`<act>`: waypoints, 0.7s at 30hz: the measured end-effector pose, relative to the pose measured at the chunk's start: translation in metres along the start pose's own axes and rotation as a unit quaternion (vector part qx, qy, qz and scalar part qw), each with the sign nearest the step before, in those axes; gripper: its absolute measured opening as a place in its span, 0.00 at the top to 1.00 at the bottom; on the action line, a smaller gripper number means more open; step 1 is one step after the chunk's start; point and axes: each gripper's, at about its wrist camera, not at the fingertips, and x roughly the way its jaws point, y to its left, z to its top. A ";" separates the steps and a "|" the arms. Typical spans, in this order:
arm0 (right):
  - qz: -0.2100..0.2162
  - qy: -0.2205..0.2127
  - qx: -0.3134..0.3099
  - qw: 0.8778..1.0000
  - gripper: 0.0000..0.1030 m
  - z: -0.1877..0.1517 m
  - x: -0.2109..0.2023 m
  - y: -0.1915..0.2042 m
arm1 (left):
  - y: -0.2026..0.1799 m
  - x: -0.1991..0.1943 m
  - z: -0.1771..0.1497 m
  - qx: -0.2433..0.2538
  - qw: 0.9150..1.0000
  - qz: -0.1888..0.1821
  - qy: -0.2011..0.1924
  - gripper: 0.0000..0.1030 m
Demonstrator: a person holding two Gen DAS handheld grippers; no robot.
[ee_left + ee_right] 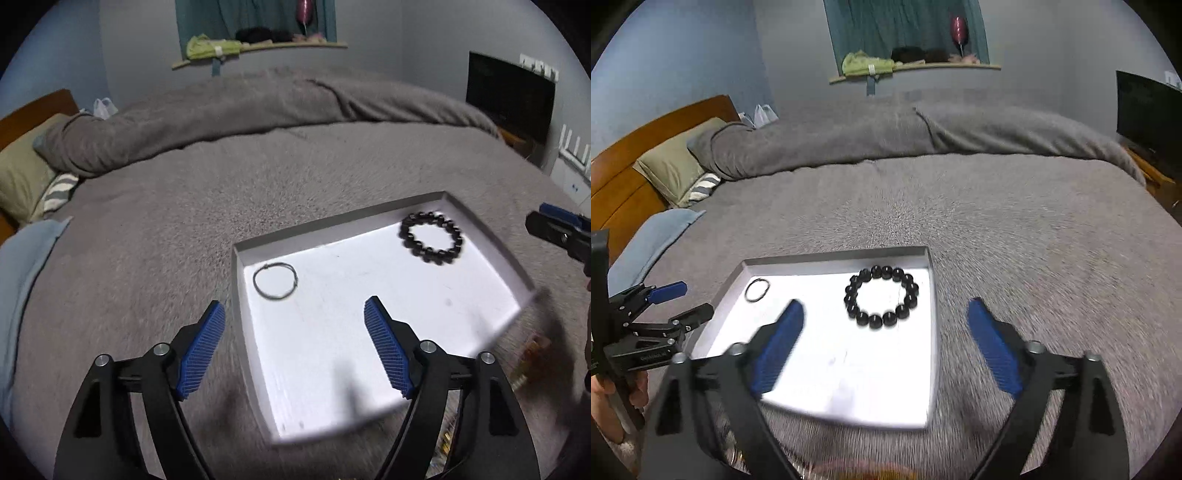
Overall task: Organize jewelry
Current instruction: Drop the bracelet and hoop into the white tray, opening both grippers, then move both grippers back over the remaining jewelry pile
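Here, a black beaded bracelet (pixel 881 297) lies flat as a closed ring on the white floor of a shallow white tray (pixel 833 254), toward the tray's far right corner. A thin dark cord loop (pixel 757 289), also flat and nearly round, lies in the far left corner, well apart from the beads. Being rings, neither piece points any one way. In the left wrist view the same bracelet (pixel 431 237) and cord loop (pixel 275 280) sit at opposite far corners of the tray (pixel 334 221), whose long sides run away from the camera, skewed to the right.

The right gripper (pixel 885 308) is spread wide with nothing between its blue pads; its left pad hovers over the tray floor just beside the bracelet, its right pad beyond the tray's right wall, over the blanket. The left gripper (pixel 294 306) is also wide and empty, straddling the tray's left wall: one pad over the blanket, the other over the tray floor.

The tray rests on a grey blanket (pixel 1015 229) covering a bed, with an olive pillow (pixel 674 164) against a wooden headboard (pixel 635 147).
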 end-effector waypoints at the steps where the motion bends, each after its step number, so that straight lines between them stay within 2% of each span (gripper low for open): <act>1: 0.001 -0.009 0.001 1.000 0.06 -0.006 -0.012 -0.001 | -0.003 -0.013 -0.006 0.002 1.000 0.006 -0.015 0.17; 4: -0.005 -0.026 0.003 1.000 0.05 -0.017 -0.034 -0.003 | -0.013 -0.043 -0.021 0.004 0.999 0.015 -0.047 0.11; 10: -0.027 -0.062 -0.002 0.998 0.05 -0.045 -0.075 -0.008 | -0.032 -0.079 -0.055 0.000 0.996 0.020 -0.087 0.07; 13: -0.031 -0.073 -0.001 0.997 0.05 -0.063 -0.084 -0.011 | -0.039 -0.082 -0.075 -0.007 0.995 0.025 -0.094 0.07; 16: -0.034 -0.077 0.002 0.996 0.05 -0.081 -0.085 -0.014 | -0.041 -0.077 -0.095 -0.015 0.996 0.013 -0.082 0.07; 21: -0.038 -0.048 -0.014 0.998 0.05 -0.107 -0.072 -0.017 | -0.039 -0.073 -0.117 -0.009 0.997 0.015 -0.073 0.07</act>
